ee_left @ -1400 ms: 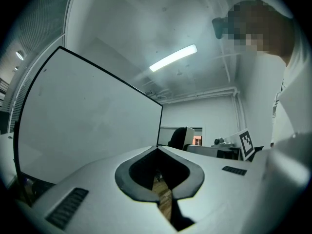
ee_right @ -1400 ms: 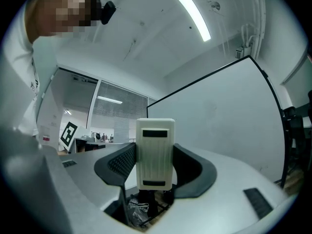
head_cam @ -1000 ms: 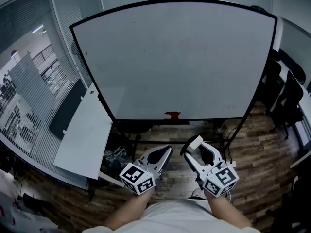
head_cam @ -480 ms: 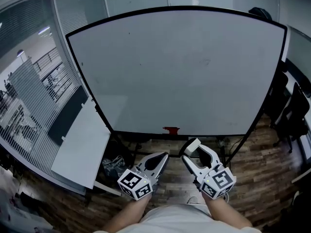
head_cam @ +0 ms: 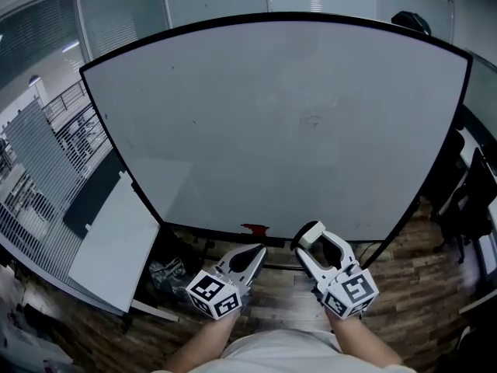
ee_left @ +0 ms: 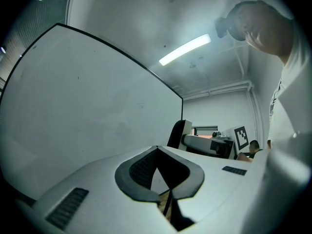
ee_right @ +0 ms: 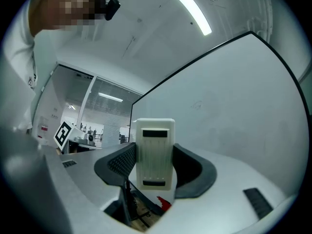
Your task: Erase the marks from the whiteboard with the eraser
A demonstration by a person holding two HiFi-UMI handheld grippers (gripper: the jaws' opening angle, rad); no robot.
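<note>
One whiteboard (head_cam: 272,130) fills most of the head view, its black-edged face open and nearly bare, with one faint scribble (head_cam: 311,119) toward 3 o'clock of its middle and one small red thing (head_cam: 252,228) at 6 o'clock on its bottom edge. Below it are two grippers, apart from the board. The left gripper (head_cam: 253,252) has its jaws closed on nothing, and the right gripper (head_cam: 314,238), at its 3 o'clock, clamps the one white eraser (ee_right: 155,152) upright.

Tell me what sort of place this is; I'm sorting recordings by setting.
Probably an office: a large freestanding whiteboard, glass partition walls at the left, dark office chairs at the right.
</note>
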